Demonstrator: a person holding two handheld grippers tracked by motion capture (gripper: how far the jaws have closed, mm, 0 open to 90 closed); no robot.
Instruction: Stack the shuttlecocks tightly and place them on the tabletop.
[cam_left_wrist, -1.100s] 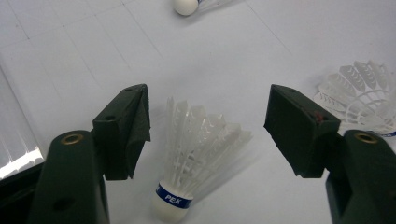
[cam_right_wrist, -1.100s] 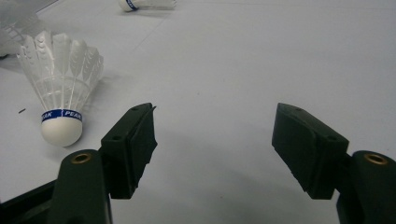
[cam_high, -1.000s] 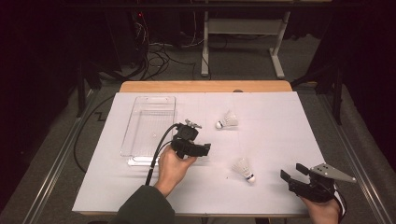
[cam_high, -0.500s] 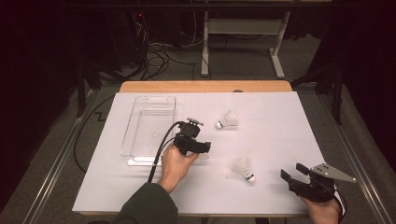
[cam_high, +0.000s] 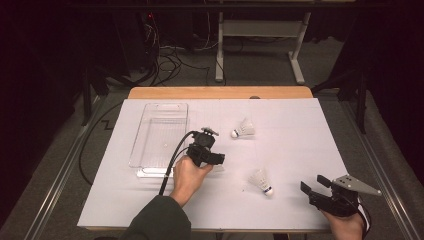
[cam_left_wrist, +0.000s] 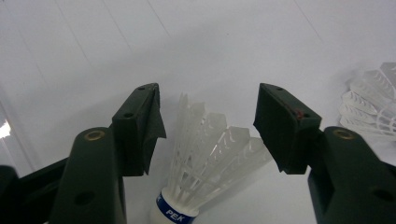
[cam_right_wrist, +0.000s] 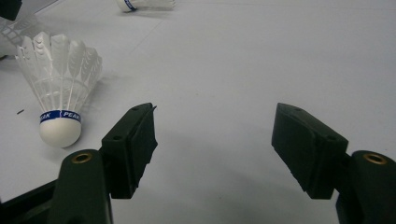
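Between the jaws of my left gripper (cam_left_wrist: 208, 100) lies a white feather shuttlecock (cam_left_wrist: 210, 149) with a blue band, cork toward the camera. The jaws have just been closing around its feathers, and a small gap still shows at each pad. In the high view this gripper (cam_high: 218, 159) sits mid-table, beside the tray. A second shuttlecock (cam_high: 243, 128) lies farther back and a third (cam_high: 261, 180) lies nearer me. My right gripper (cam_high: 311, 182) rests open at the front right. The third shuttlecock (cam_right_wrist: 60, 88) lies left of its empty jaws (cam_right_wrist: 215, 121).
A clear plastic tray (cam_high: 160, 135) stands left of my left gripper, with nothing in it. A white sheet (cam_high: 300, 130) covers the table, and its wooden edge (cam_high: 220, 92) shows at the back. Cables and a stand's legs lie on the floor beyond.
The left hand has shifted very slightly over the same spot. The right gripper and the two loose shuttlecocks have stayed where they were.
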